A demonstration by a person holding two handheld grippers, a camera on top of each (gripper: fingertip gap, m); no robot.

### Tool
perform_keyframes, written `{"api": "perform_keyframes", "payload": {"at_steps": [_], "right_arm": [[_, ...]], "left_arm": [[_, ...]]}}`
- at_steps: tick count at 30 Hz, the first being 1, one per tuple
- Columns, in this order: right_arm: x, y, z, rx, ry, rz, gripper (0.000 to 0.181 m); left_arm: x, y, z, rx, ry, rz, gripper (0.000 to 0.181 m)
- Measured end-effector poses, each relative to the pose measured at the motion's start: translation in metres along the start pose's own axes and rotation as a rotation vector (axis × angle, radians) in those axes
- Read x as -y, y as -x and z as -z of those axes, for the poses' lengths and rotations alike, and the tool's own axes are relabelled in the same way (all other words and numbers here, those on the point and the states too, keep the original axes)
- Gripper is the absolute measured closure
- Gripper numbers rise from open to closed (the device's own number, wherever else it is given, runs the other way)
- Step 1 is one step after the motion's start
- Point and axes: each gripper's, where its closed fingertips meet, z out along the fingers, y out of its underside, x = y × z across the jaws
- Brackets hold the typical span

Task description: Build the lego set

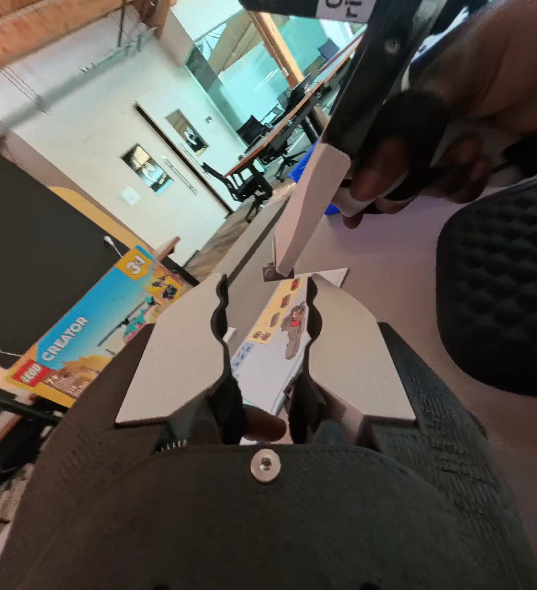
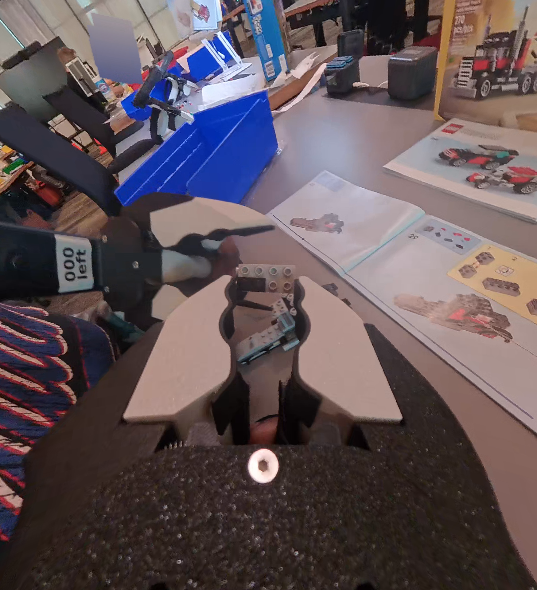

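My right gripper (image 2: 265, 282) is shut on a small lego assembly (image 2: 267, 271), a grey studded plate with a black piece, pinched at its fingertips above the grey table (image 2: 340, 127). Light-blue and grey lego parts (image 2: 267, 341) show lower in the gap between its fingers; I cannot tell whether they are held or lying below. In the left wrist view the right gripper (image 1: 284, 271) comes down from the upper right with the dark piece (image 1: 270, 274) at its tip. My left gripper (image 1: 267, 284) is open and empty, its tips just below that piece.
An open instruction booklet (image 2: 420, 287) and a closed one (image 2: 484, 178) lie on the table to the right. The lego box (image 2: 500, 57) stands behind them and also shows in the left wrist view (image 1: 85, 325). A blue bin (image 2: 222, 153) stands at the back left. A black chair back (image 1: 509, 287) is close by. My left and right fingertips are right by each other.
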Motion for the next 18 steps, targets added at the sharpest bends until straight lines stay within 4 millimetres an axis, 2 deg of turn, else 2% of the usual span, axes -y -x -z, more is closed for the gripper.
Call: {"api": "perform_keyframes", "payload": {"at_steps": [5,16,18], "right_arm": [[0.002,0.011,0.003,-0.002,0.001,0.029,0.146],[0.006,0.01,-0.007,-0.096,0.076,0.17,0.147],[0.014,0.008,0.001,-0.101,0.066,0.216,0.136]], "left_arm": [[0.011,-0.004,-0.003,0.058,-0.021,-0.018,0.163],[-0.002,0.005,-0.003,0.128,0.029,0.065,0.164],[-0.003,0.013,0.002,0.146,-0.007,0.149,0.164]]}}
